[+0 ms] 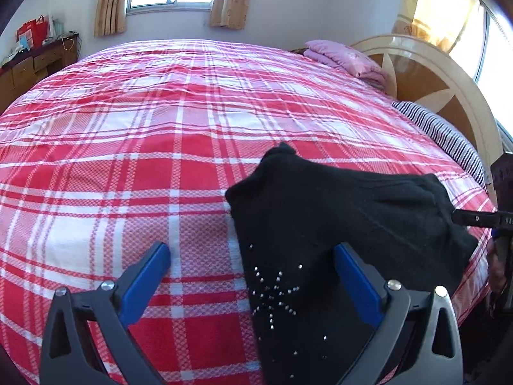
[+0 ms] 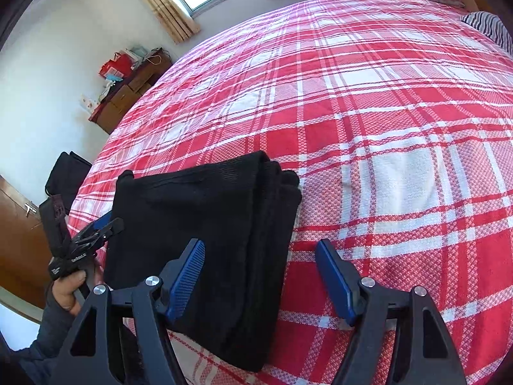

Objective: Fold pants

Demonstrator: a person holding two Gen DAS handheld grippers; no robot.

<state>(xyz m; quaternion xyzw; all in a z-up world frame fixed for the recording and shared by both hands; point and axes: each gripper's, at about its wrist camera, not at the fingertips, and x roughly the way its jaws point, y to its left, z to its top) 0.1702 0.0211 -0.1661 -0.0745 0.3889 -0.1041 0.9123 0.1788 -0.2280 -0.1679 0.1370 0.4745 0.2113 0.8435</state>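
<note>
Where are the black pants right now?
The black pants lie folded on the red plaid bedspread near the bed's front edge, between the open left gripper and open right gripper, far from the pink folded blanket by the headboard.

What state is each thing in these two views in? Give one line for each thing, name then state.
Pants: black, folded into a stack of layers, lying on the bed.
Left gripper: open, over the pants.
Right gripper: open, holding nothing.
Bedsheet: red plaid, spread flat.
Pink quilt: folded, by the headboard.
Curtains: drawn aside.
</note>
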